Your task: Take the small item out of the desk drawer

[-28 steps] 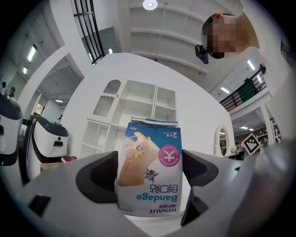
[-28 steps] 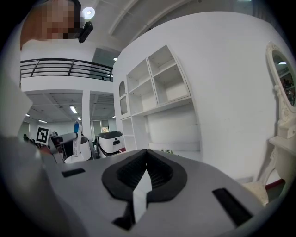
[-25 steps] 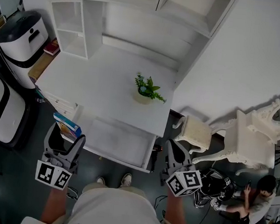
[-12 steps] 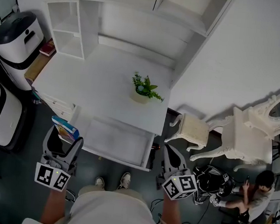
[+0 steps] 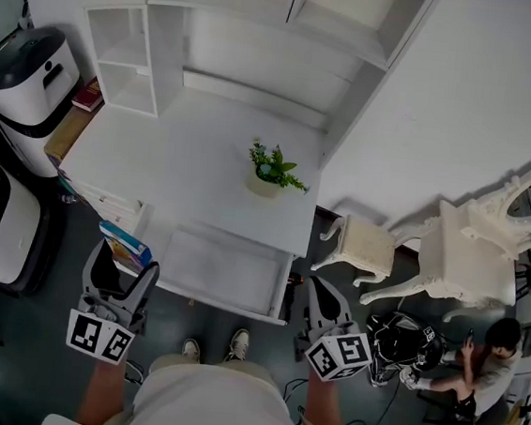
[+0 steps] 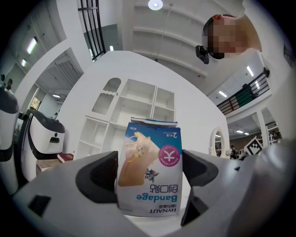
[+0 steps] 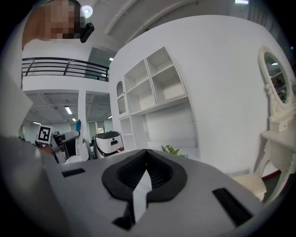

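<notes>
The head view shows the desk drawer [image 5: 226, 271] pulled out; in the left gripper view the left gripper [image 6: 150, 169] stands clamped on the bandage box [image 6: 150, 185], seemingly lifted clear, and the right gripper view shows the right gripper [image 7: 145, 178] closed and empty, so setting the box down seems next.

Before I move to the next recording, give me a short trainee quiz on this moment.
1. True or false: the right gripper has its jaws together and holds nothing.
2. What does the left gripper hold? A) a mug B) a bandage box C) a pen
3. Fill in: the desk drawer stands ____.
Key: 1 true; 2 B; 3 open.
</notes>
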A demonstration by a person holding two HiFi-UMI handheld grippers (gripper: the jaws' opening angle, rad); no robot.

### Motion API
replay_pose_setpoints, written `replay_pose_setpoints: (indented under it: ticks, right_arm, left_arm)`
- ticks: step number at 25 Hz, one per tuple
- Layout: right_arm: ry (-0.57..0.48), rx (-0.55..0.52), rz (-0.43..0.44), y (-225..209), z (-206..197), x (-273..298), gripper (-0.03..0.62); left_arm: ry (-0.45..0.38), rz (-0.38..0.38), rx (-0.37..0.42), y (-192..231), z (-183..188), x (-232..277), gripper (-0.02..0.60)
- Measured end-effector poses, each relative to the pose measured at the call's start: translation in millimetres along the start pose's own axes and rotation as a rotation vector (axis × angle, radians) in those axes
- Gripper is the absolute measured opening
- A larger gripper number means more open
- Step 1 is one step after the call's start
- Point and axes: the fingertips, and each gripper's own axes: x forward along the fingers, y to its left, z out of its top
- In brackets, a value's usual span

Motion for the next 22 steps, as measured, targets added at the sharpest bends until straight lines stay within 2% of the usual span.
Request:
replay_pose_setpoints:
  ticks: [5,22]
  right_arm:
    - [-0.001,-0.034,-0.019,1,0,-5,0.009]
    - [-0.019,-0.034,-0.073,-11,4,-20,0.009]
  left_arm:
    - [-0.006,-0.017,-0.003,0,2,4,0.431]
    - [-0.014,-0.065,-0.015,-11,-1,21,0.431]
